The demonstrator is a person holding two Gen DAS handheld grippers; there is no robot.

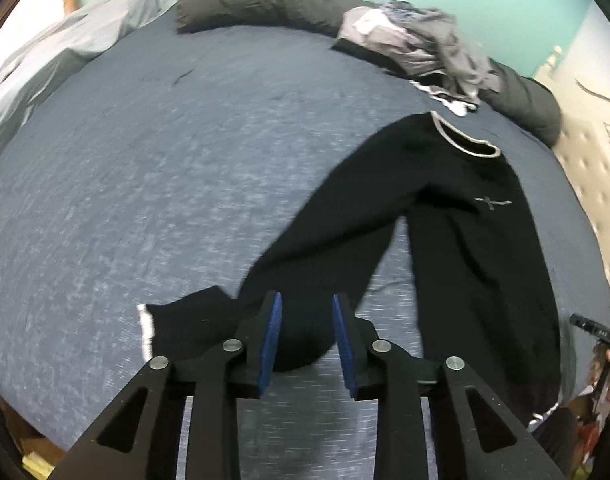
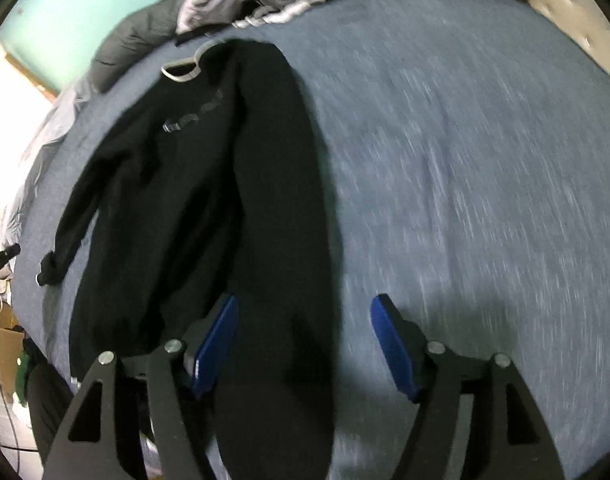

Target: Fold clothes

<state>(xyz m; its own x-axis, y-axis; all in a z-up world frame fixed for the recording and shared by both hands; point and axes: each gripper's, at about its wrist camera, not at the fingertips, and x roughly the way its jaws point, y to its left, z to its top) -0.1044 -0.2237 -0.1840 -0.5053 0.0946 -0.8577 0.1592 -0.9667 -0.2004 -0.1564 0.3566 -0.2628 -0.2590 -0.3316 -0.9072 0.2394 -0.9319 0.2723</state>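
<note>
Here, limp black sweatshirt (image 1: 465, 208) on heathered blue bedsheet (image 1: 145, 160).

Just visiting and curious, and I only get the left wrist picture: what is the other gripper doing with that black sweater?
Observer: The right gripper is open, its blue pads either side of a long black strip of the sweater, not clamping it.
Operator: Which part is that strip?
Observer: Probably the other sleeve; it runs from the collar down to the gripper.
Operator: Anything beside the bed?
Observer: What looks like a cardboard box on the floor.
</note>
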